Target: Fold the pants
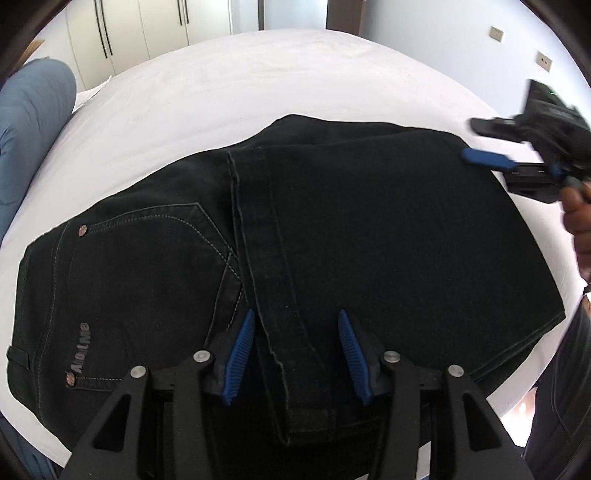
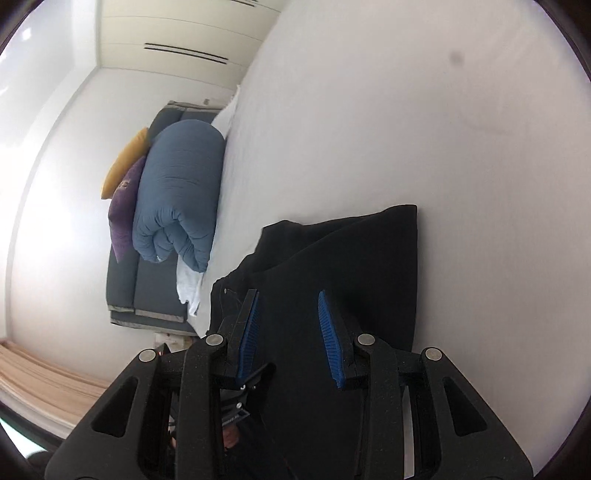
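- Left gripper [image 1: 297, 325], black with blue ribbed pads, hovers over the near edge of the folded jeans; its jaws stand apart with a hemmed trouser leg between them, not pinched.
- Right gripper [image 2: 290, 314] also has its jaws apart, poised above black denim with nothing clamped. From the left wrist camera it appears blurred at the far right corner of the jeans, one blue finger [image 1: 487, 158] reaching over the fabric, and part of the person's hand [image 1: 578, 221] shows behind it.
- Black jeans [image 1: 369, 229] lie on a white bed [image 1: 229, 88], legs folded back over the seat. The leg hem [image 1: 243, 206] runs across the garment beside a back pocket [image 1: 155, 258] with pale stitching and copper rivets.
- A metallic logo [image 1: 79, 349] on the pocket seems to read "AllotMe"; the letters are small and not fully clear.
- A rolled blue duvet [image 2: 177, 195] sits at the bed's far end, beside a purple cushion [image 2: 123, 206] and a mustard cushion [image 2: 123, 162].
- White wardrobe doors [image 1: 147, 29] with dark handles stand beyond the bed.
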`<action>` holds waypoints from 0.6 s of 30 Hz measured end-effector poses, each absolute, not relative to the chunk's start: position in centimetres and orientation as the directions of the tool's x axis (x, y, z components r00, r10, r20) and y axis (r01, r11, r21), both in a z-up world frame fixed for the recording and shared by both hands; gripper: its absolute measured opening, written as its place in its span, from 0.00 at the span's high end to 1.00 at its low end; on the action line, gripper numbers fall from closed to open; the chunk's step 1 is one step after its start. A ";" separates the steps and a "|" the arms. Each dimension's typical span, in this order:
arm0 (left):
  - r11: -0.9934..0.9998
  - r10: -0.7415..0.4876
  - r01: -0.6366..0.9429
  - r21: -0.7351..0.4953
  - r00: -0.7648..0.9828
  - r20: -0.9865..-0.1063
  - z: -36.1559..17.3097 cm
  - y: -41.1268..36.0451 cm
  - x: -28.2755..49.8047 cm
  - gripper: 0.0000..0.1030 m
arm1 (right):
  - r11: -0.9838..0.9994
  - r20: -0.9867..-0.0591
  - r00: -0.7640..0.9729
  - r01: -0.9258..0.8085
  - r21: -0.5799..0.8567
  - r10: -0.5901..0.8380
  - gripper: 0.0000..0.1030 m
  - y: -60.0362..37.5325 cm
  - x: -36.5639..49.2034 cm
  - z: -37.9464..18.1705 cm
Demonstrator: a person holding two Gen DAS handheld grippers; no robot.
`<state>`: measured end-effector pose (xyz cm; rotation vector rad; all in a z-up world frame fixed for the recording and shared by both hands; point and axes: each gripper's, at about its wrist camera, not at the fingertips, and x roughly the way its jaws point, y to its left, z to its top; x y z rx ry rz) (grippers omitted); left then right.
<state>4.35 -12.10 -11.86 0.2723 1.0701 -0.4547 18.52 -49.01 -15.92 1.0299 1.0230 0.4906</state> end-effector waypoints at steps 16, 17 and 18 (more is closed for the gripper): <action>0.874 -0.217 0.485 0.022 0.430 -0.877 -12.3 -12.3 3.8 0.51 | 0.506 -0.496 0.353 0.072 0.860 0.793 0.73 -40.6 4.3 -18.8; 0.875 -0.218 0.484 0.021 0.431 -0.876 -12.3 -12.3 3.7 0.51 | 0.495 -0.490 0.351 0.082 0.865 0.798 0.73 -39.8 3.8 -18.8; 0.875 -0.218 0.483 0.021 0.432 -0.875 -12.3 -12.3 3.7 0.51 | 0.500 -0.498 0.335 0.088 0.862 0.799 0.73 -39.5 2.9 -18.8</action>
